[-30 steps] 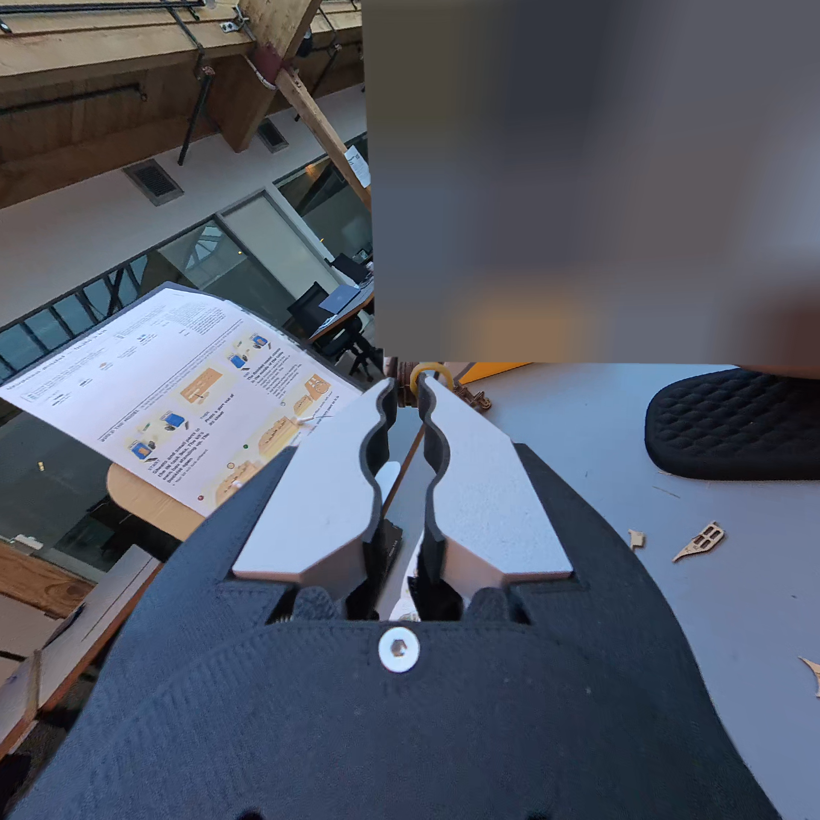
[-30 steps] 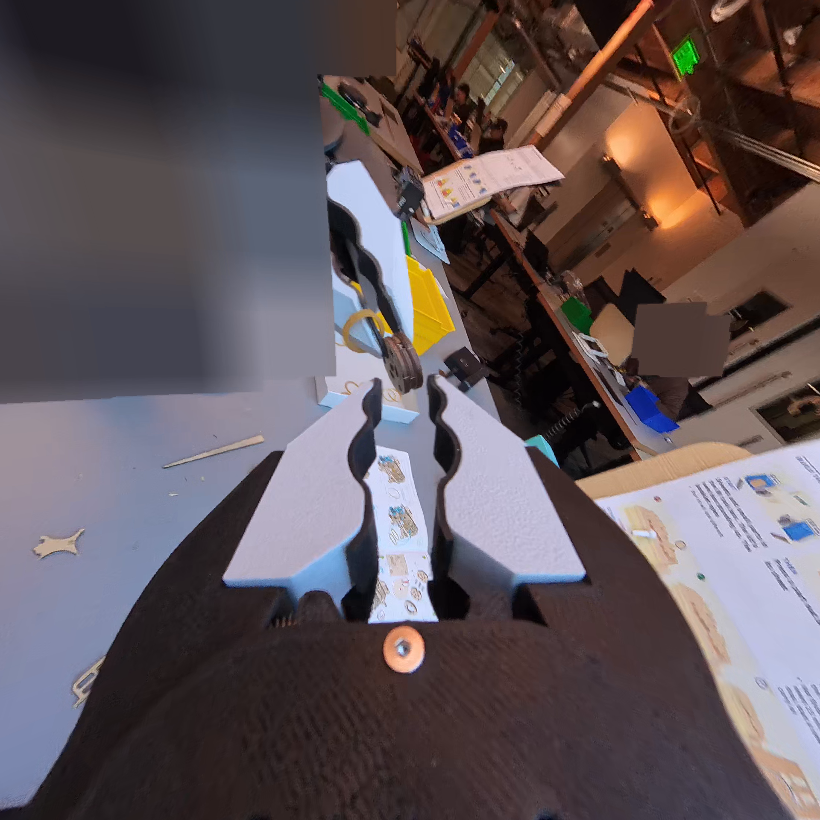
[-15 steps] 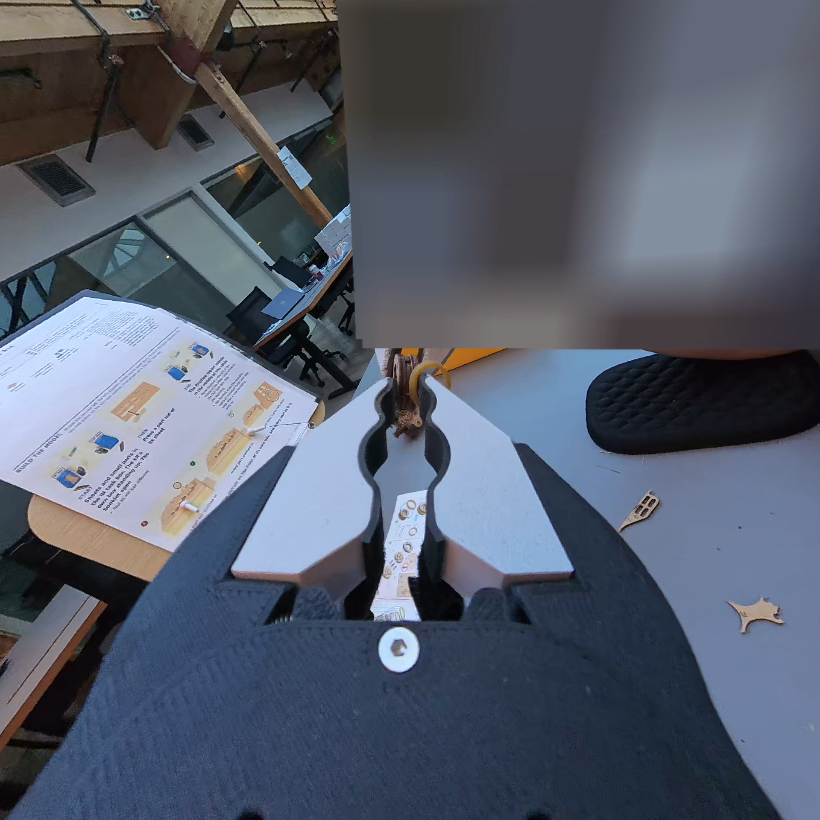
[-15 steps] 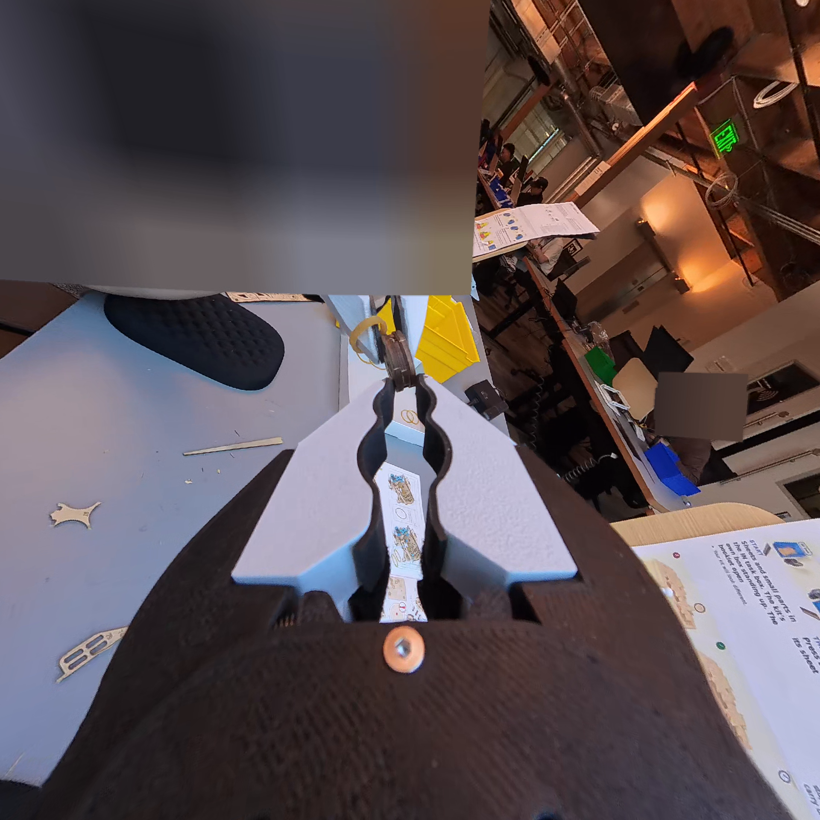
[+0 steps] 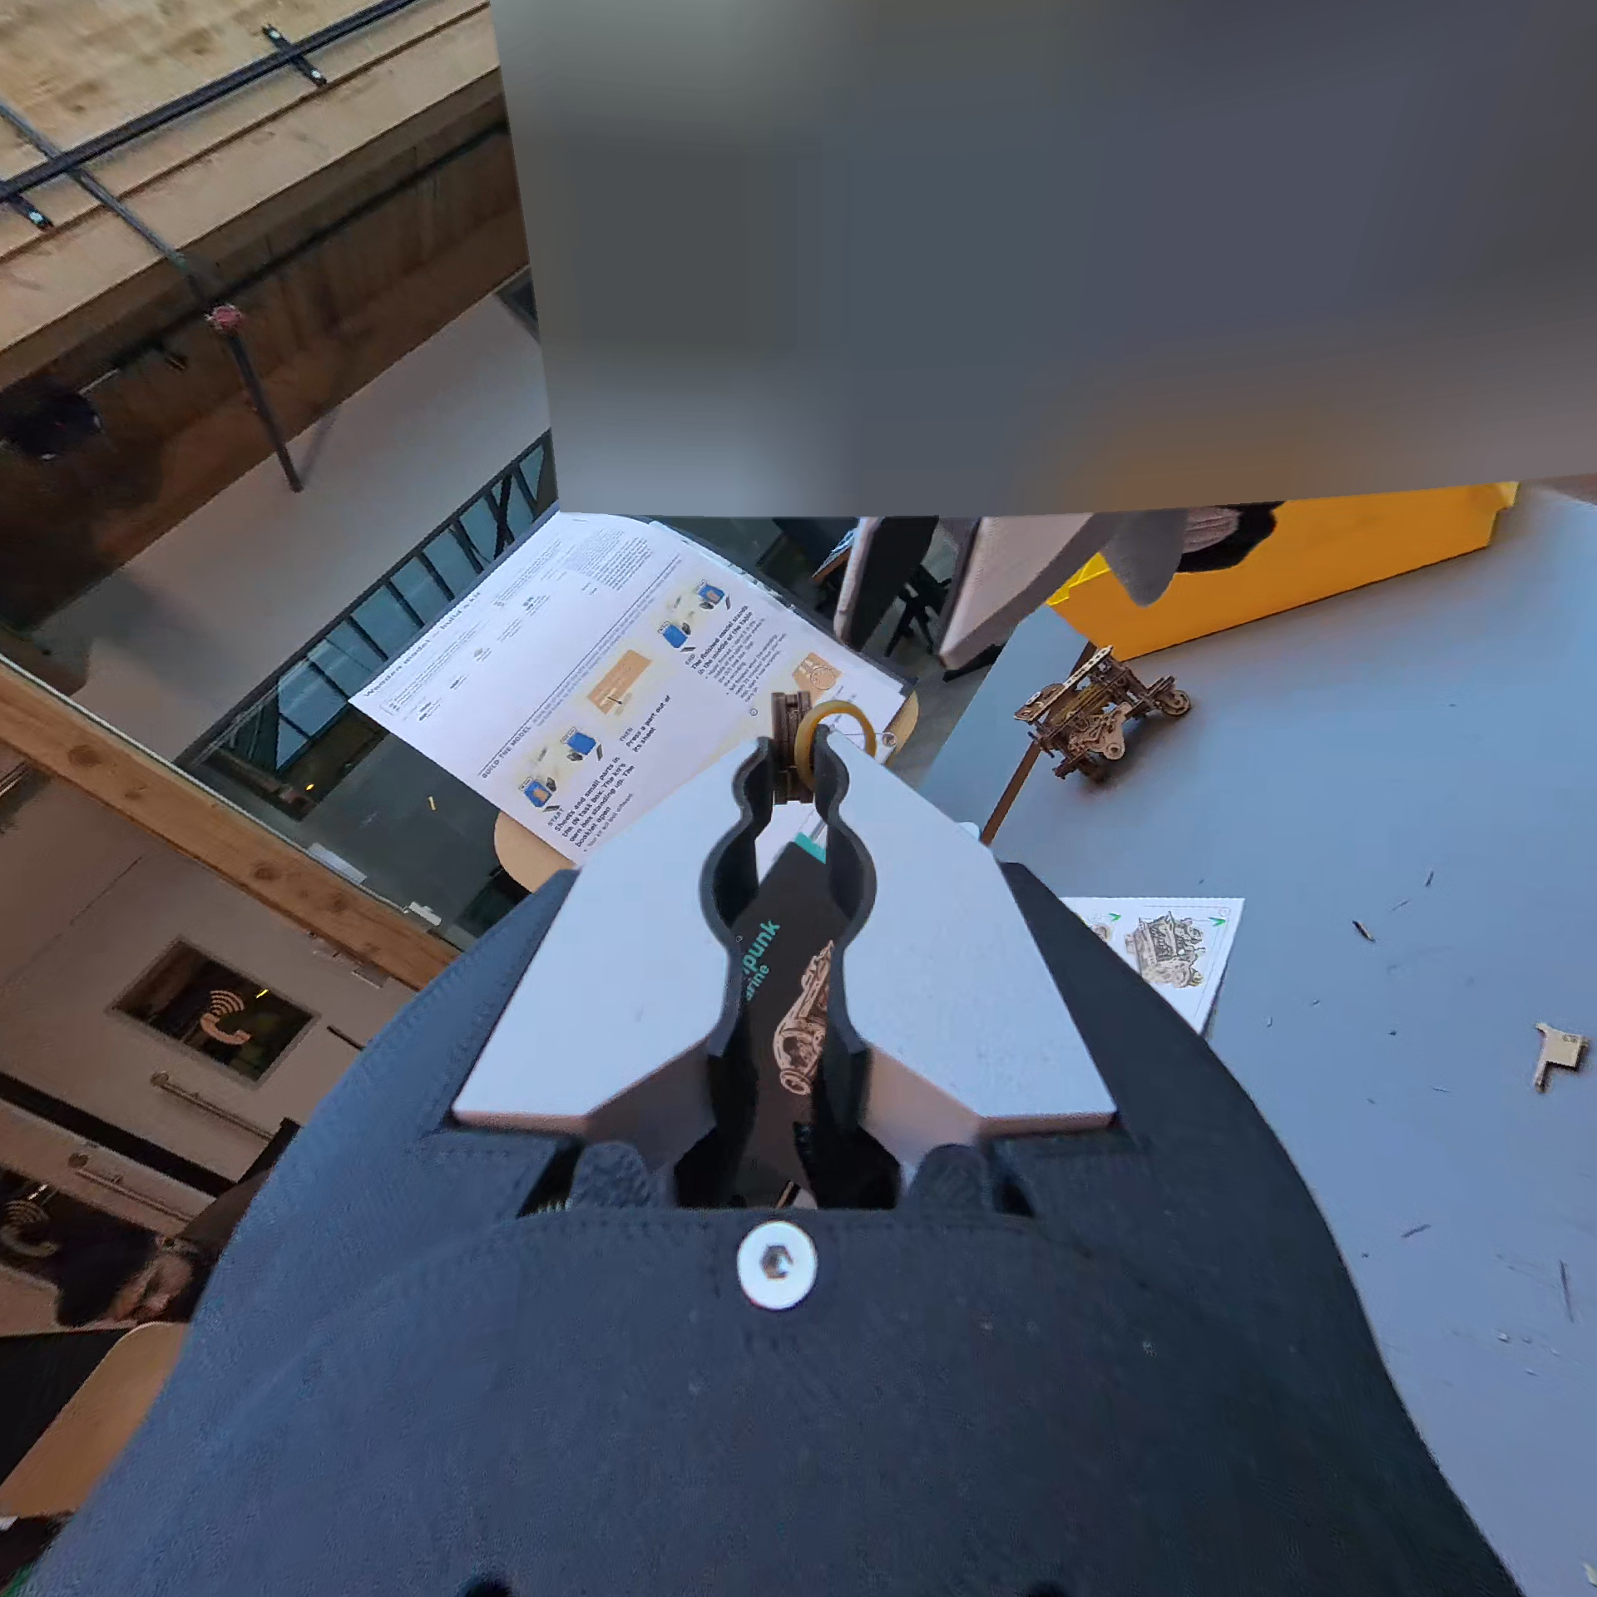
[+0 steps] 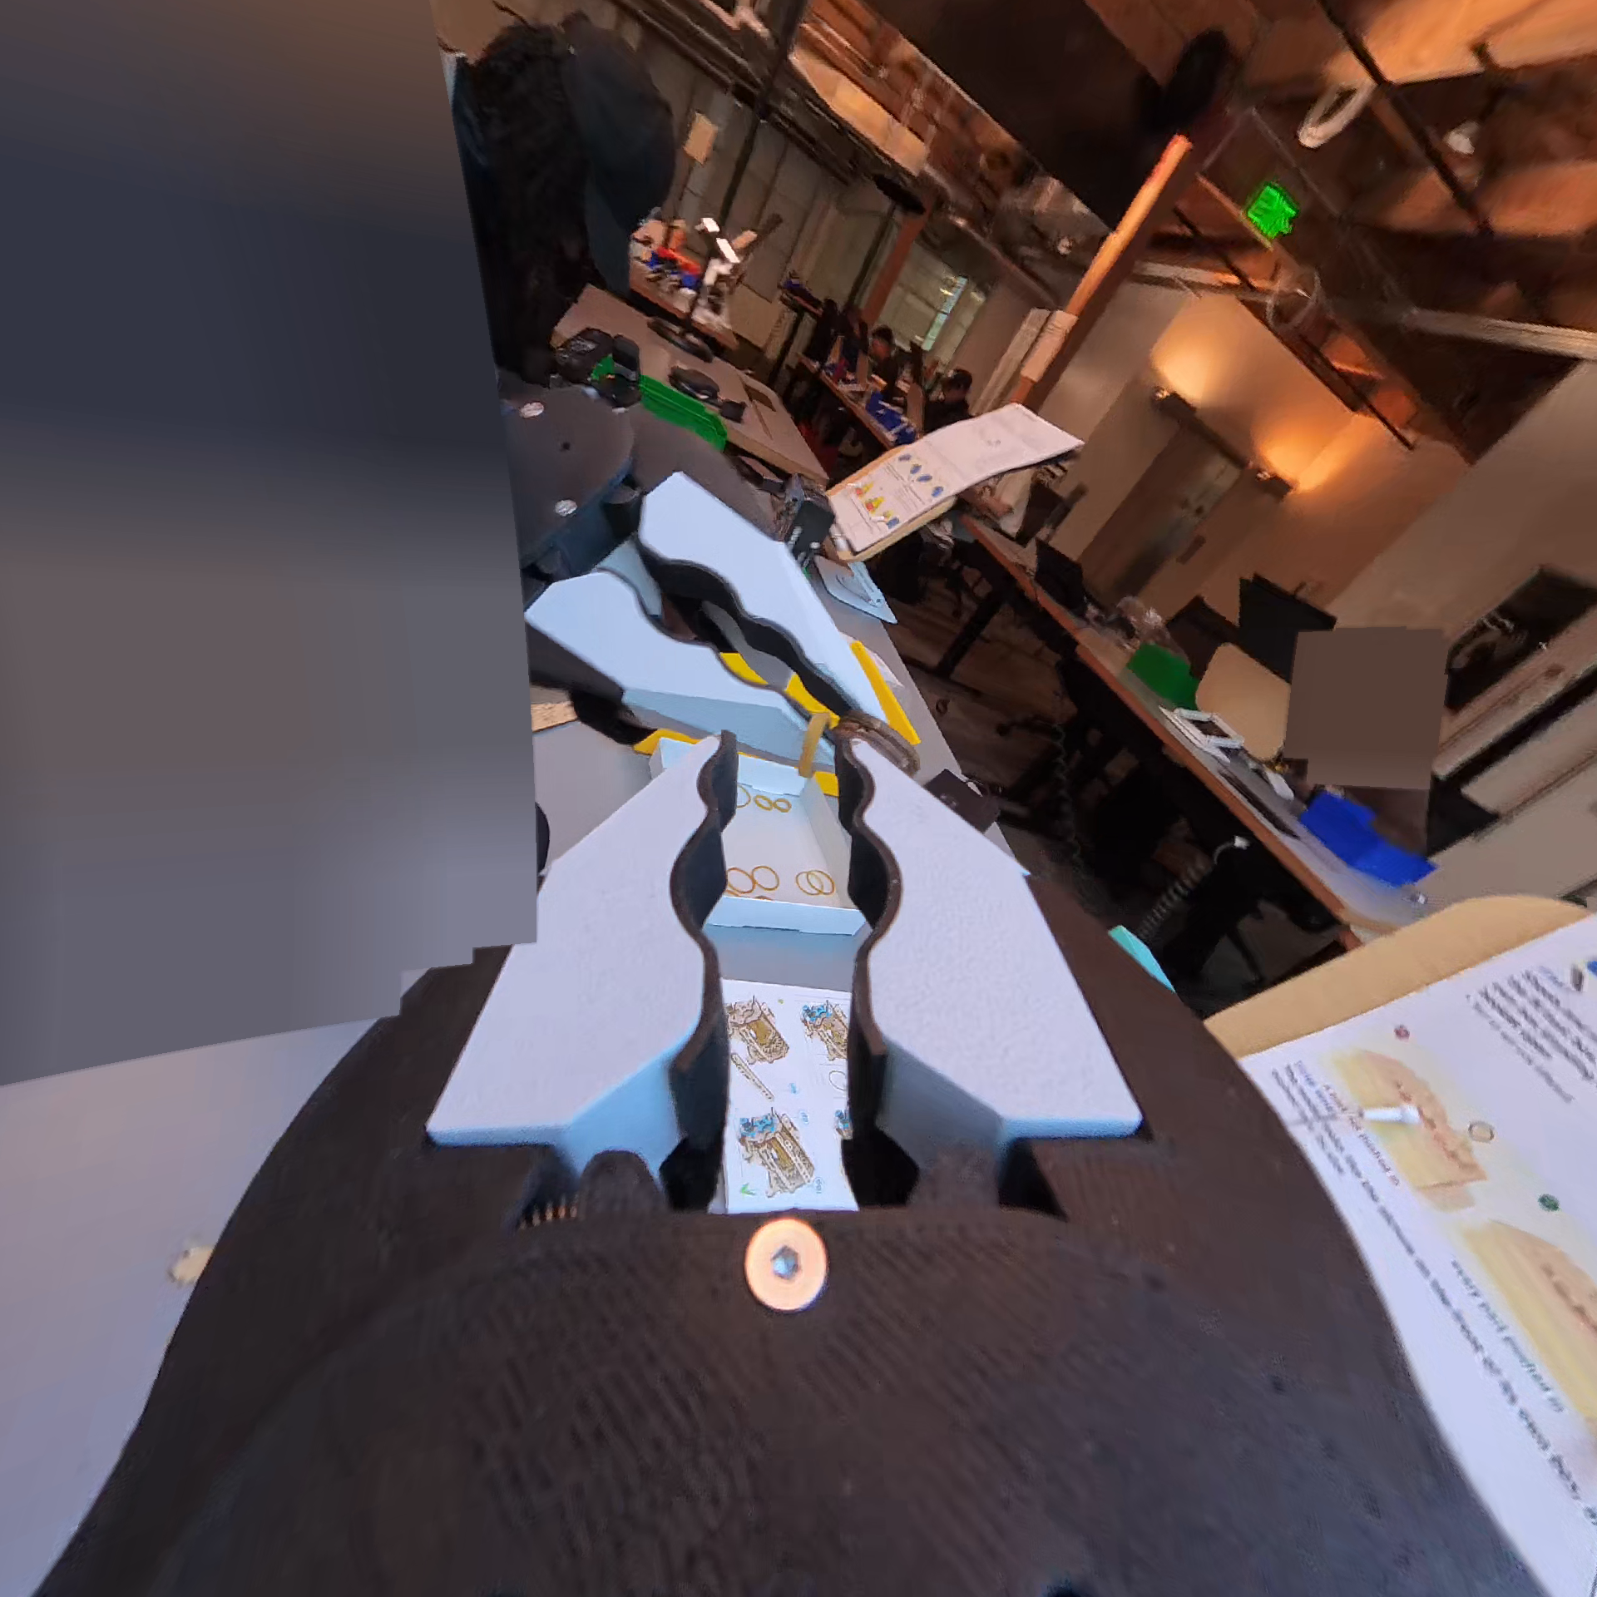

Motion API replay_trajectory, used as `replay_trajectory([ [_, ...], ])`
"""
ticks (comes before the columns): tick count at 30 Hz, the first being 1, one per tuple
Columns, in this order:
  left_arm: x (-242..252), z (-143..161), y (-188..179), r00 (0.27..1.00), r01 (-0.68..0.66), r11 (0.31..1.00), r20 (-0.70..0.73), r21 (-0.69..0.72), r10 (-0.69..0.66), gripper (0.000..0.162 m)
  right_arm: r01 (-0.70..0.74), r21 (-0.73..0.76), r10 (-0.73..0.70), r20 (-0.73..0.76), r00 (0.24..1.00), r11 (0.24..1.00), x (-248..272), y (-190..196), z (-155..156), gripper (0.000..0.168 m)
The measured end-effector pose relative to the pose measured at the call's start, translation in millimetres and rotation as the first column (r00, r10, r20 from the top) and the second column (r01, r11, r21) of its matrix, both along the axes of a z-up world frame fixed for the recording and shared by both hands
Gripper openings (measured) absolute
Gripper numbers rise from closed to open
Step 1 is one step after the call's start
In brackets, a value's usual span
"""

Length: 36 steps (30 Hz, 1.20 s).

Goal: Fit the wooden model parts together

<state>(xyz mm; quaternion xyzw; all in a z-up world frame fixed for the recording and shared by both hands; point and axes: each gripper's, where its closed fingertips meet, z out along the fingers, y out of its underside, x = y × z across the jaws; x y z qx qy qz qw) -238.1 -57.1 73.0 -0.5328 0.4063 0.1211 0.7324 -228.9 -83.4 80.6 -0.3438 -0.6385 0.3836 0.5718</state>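
My left gripper [image 5: 791, 765] is shut on a small dark wooden wheel [image 5: 785, 734] with a yellow rubber band [image 5: 831, 717] looped at its side, held in the air. The partly built wooden model [image 5: 1097, 713] stands on the grey table [image 5: 1383, 864] to the right of the wheel. In the right wrist view my right gripper [image 6: 782, 765] is open and empty. The left gripper [image 6: 825, 717] shows just beyond it with the wheel [image 6: 877, 739] and band [image 6: 811, 747] at its tips, close to my right fingertip.
A white tray [image 6: 830, 817] of rubber bands and a picture booklet [image 6: 778, 1097] lie under the right gripper. An instruction sheet on a board [image 5: 622, 683] stands left, also in the right wrist view [image 6: 1469, 1167]. A yellow bin [image 5: 1279, 562], a black box [image 5: 778, 994] and a loose wood piece [image 5: 1560, 1050] are nearby. Less than 4 cm separates the two grippers' tips.
The right gripper, nearly closed at the wheel half a second ago, has opened and drawn back. The left gripper keeps the wheel and has swung, bringing the model into view.
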Motion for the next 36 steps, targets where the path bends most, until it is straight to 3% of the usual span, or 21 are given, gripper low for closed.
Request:
replay_trajectory([
  [3,-4,1,2,0.999,-0.04,0.999,-0.001,0.007,0.04,0.007,0.016,-0.063,-0.015,0.008,1.0,0.998,-7,-2,0,0.019],
  [7,-6,3,3,0.997,-0.08,0.997,0.006,0.019,0.08,0.006,0.169,-0.056,-0.166,0.052,0.985,0.984,-16,15,-9,0.014],
  [12,-10,4,7,0.993,-0.111,0.994,0.053,0.015,0.11,0.006,0.171,-0.186,-0.174,0.001,0.985,0.968,-23,16,-3,0.013],
  [17,-11,4,8,0.991,-0.095,0.995,0.092,-0.002,0.095,0.006,0.173,-0.132,-0.178,-0.027,0.984,0.976,-25,14,-3,0.0],
  [30,0,4,4,0.99,0.012,0.999,0.138,-0.032,-0.007,0.006,0.28,-0.062,-0.284,-0.072,0.956,0.958,-12,31,5,0.0],
  [36,-1,0,7,0.996,-0.044,0.999,0.072,-0.012,0.045,0.006,0.376,0.012,-0.375,-0.071,0.925,0.926,-12,38,4,0.0],
])
